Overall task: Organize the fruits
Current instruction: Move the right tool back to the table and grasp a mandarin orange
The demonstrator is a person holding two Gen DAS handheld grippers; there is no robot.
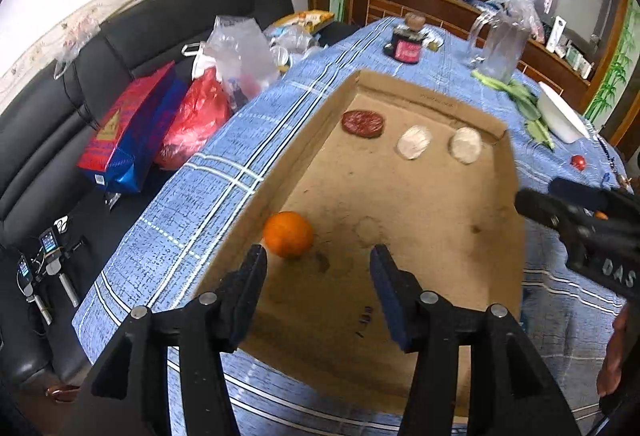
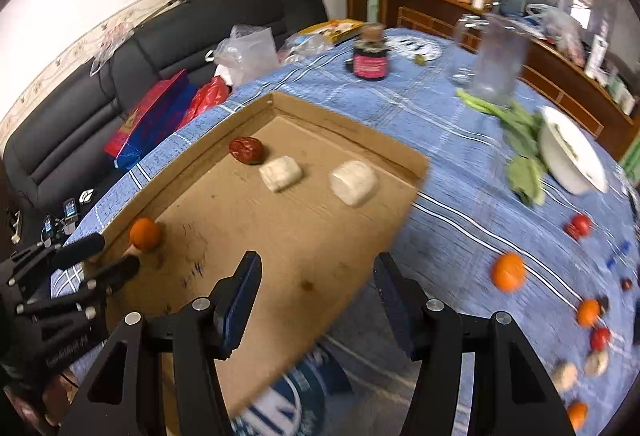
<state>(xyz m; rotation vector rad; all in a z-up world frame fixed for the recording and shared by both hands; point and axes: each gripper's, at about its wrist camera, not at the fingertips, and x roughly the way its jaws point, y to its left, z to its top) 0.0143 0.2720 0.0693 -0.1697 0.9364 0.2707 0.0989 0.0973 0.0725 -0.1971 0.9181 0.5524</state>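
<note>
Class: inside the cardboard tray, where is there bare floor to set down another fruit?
The cardboard tray is bare across its middle and near-right, between the orange by the left wall and the far row: red date, two white pieces. That row is crowded.

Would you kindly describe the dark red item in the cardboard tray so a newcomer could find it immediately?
Start at the shallow cardboard tray on the blue checked tablecloth. Along its far wall three items sit in a row; the dark red fruit is the leftmost one. Its two neighbours are white, and the tray's orange lies apart.
</note>
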